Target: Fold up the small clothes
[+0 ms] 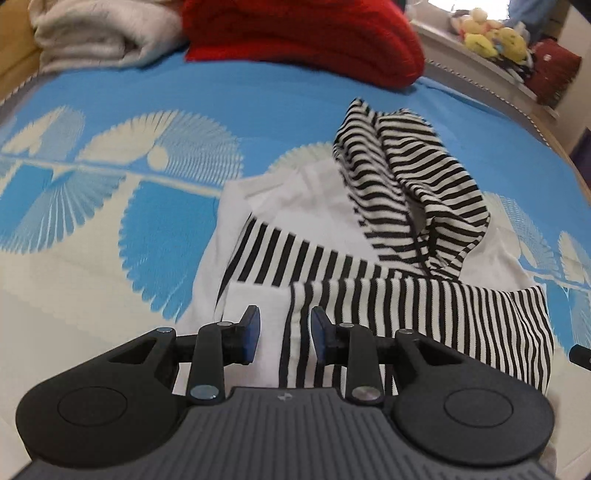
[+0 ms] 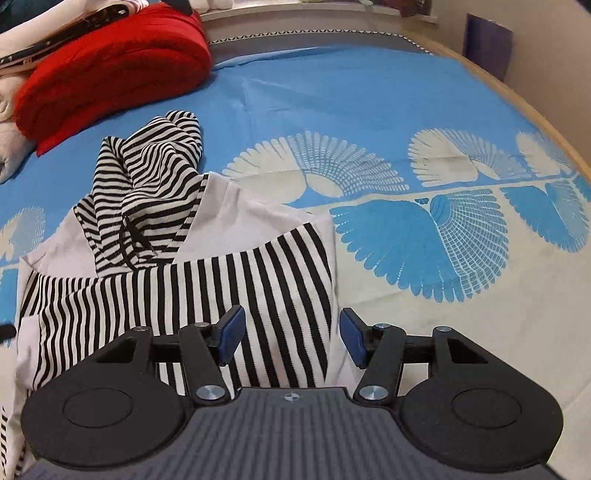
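Hovering over striped top (image 1: 332, 266): left gripper (image 1: 284, 334) & right gripper (image 2: 291, 338) fingers apart, nothing clamped.

The black-and-white striped knit garment with plain white panels (image 1: 369, 266) is soft, matt cloth, finely ribbed. It lies on a bright blue woven bedspread with cream fan motifs (image 2: 369, 103), smooth and dull, lightly creased. The thick red knitted throw (image 2: 110, 62) looks coarse and fuzzy; the cream fleece blanket (image 1: 96, 33) beside it looks plush. The left gripper (image 1: 284, 334) and the right gripper (image 2: 291, 338) are matt black plastic with shiny metal pivot pins, ridged grey housings and blue rubbery pads on the fingers (image 2: 232, 332).
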{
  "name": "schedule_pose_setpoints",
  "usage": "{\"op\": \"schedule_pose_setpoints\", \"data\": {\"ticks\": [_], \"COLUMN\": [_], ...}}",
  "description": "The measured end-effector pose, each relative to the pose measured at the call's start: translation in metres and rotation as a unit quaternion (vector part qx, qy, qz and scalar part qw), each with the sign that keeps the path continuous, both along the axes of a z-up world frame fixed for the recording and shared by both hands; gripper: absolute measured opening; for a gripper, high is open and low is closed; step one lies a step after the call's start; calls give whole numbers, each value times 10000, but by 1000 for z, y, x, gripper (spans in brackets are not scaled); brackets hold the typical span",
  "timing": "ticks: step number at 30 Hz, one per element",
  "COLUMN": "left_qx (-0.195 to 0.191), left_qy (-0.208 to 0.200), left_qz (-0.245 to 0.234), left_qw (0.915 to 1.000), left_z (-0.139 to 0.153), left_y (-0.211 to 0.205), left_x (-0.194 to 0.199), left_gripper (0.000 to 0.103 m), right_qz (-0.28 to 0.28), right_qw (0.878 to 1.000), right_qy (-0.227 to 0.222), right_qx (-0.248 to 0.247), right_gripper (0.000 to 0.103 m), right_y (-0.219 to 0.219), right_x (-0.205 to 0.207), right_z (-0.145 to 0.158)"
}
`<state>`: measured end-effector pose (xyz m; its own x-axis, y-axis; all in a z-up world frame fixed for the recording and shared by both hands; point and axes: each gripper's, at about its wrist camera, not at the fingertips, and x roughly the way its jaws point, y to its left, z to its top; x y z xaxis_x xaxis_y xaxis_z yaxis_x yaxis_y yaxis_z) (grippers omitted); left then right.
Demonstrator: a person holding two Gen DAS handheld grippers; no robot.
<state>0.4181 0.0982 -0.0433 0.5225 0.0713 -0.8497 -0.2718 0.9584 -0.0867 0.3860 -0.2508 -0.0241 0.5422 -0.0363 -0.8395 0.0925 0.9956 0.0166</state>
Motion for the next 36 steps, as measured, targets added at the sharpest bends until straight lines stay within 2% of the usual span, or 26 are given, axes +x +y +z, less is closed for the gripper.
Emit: {"op": "schedule_pose_setpoints", "data": {"ticks": [8,18,20,23,25,27,32,36], "left_qx": [559,794,874,1004,1083,1190,957,841], "left_qy": [-339,-698,-780,-893,-1006,-1100,-1236,-1256], "left_qz": [-548,-666,-685,-692,-709,-725,-525,-406], "left_qw": [9964,9922,9908,9885,9865,9841,9863,9877], "left_z": [7,12,14,16,18,23,41,52], "left_y": [-21,-35,-37,-40,-41,-42,-34,-28], "left_x": [1,4,4,4,3,3,7,32], "left_gripper": [33,32,30,20,9,6,6,6], "right_qz": [-38,9,-2,0,5,29,20,140], "right_qw": [10000,9999,9999,9999,9999,9998,9996,9996], "right_qy": [31,91,98,112,104,98,121,60], "right_qx": [9,62,71,112,133,148,240,249], "right_gripper": [58,59,59,59,59,59,59,60], "right_y": [-11,-23,-25,-30,-31,-34,-38,-34], "right_x": [-7,-10,-11,-12,-13,-13,-11,-8], "right_z": [3,4,4,5,6,7,11,18]}}
